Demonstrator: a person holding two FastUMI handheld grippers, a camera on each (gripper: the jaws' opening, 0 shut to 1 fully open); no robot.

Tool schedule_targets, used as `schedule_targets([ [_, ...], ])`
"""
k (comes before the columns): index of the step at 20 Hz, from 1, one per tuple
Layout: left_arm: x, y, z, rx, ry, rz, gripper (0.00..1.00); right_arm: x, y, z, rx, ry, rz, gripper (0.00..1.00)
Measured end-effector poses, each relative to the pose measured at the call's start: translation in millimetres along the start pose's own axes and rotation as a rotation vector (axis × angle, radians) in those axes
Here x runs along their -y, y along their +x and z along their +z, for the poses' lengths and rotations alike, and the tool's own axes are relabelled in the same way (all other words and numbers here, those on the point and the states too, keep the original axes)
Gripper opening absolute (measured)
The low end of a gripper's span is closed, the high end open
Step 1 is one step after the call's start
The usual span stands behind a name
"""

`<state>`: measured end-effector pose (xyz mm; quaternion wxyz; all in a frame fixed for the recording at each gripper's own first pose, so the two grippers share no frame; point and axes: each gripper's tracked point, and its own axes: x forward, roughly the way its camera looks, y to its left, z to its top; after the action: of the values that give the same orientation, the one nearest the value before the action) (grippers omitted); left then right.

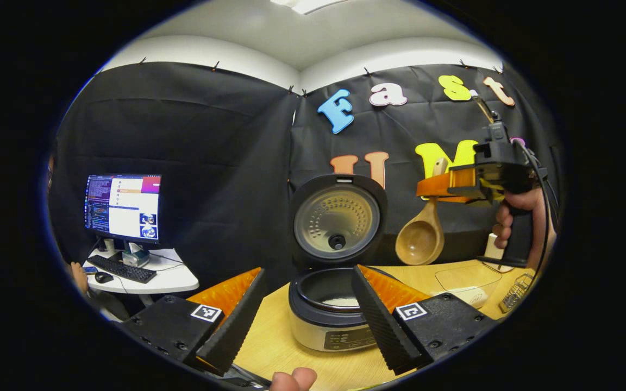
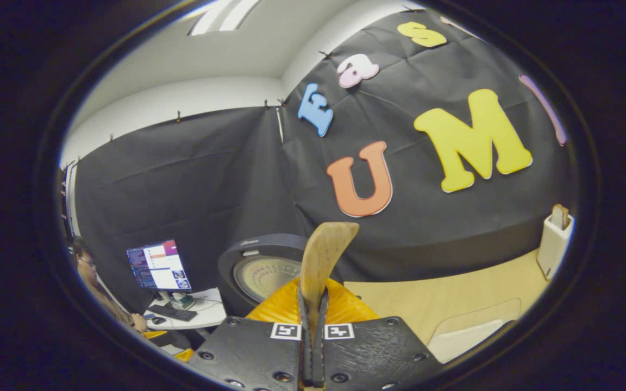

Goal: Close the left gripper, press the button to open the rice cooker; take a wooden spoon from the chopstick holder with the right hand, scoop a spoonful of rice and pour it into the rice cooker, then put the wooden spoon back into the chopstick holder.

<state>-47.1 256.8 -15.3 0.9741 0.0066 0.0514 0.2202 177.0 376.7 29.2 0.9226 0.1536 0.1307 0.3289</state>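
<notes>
Right gripper (image 2: 313, 326): squeezed tight on the wooden spoon (image 2: 321, 260) handle, which sticks up in front of it.
Left gripper (image 1: 305, 304): open wide, holding nothing.
Rice cooker (image 1: 335, 304): just ahead of the left gripper, lid (image 1: 337, 220) up, rice inside.
Might go wrong: the spoon could miss the chopstick holder (image 2: 555, 241), far off to its right.
Left gripper view: spoon bowl hangs down, looks empty.

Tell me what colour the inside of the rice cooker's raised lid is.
Silvery metal with a dotted pattern, on the rice cooker lid; clearest in the left gripper view.
</notes>
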Motion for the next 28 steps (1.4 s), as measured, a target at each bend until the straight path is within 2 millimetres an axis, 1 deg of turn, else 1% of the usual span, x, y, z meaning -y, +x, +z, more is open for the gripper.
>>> schedule_targets([
  [3, 13, 0, 3, 0.011, 0.009, -0.017, 1.0, 32, -37, 27, 0.053, 0.039, -0.044, 0.01],
  [5, 23, 0, 5, 0.018, 0.014, -0.037, 1.0, 50, -64, 37, 0.082, 0.035, -0.065, 0.01],
  [6, 31, 0, 4, 0.018, 0.021, -0.055, 1.0, 65, -81, 43, 0.1, 0.05, -0.088, 0.01],
  [7, 38, 0, 3, 0.015, 0.026, -0.069, 1.0, 72, -92, 44, 0.113, 0.058, -0.111, 0.01],
  [8, 40, 0, 1, 0.011, 0.03, -0.075, 1.0, 86, -104, 49, 0.127, 0.062, -0.147, 0.01],
  [9, 44, 1, -1, 0.006, 0.036, -0.078, 1.0, 109, -125, 54, 0.142, 0.06, -0.198, 0.01],
  [12, 55, 1, 1, 0.016, 0.047, -0.091, 1.0, 144, -164, 58, 0.175, 0.081, -0.269, 0.01],
  [13, 58, 2, 0, 0.016, 0.052, -0.097, 1.0, 169, -182, 59, 0.198, 0.083, -0.326, 0.01],
  [15, 57, 4, -5, 0.005, 0.053, -0.091, 1.0, 205, -206, 54, 0.217, 0.075, -0.419, 0.01],
  [16, 56, 5, -6, 0.0, 0.048, -0.088, 1.0, 220, -217, 53, 0.222, 0.072, -0.458, 0.01],
  [20, 62, 5, -8, -0.01, 0.04, -0.1, 1.0, 263, -252, 47, 0.237, 0.063, -0.581, 0.01],
  [21, 60, 5, -7, -0.006, 0.047, -0.096, 1.0, 271, -257, 40, 0.23, 0.069, -0.598, 0.01],
  [23, 62, 4, -5, 0.002, 0.052, -0.098, 1.0, 286, -269, 16, 0.194, 0.087, -0.628, 0.01],
  [26, 64, 4, -4, 0.005, 0.045, -0.106, 1.0, 304, -273, -11, 0.154, 0.074, -0.682, 0.01],
  [28, 65, 4, -4, 0.003, 0.043, -0.109, 1.0, 307, -272, -22, 0.139, 0.072, -0.692, 0.01],
])
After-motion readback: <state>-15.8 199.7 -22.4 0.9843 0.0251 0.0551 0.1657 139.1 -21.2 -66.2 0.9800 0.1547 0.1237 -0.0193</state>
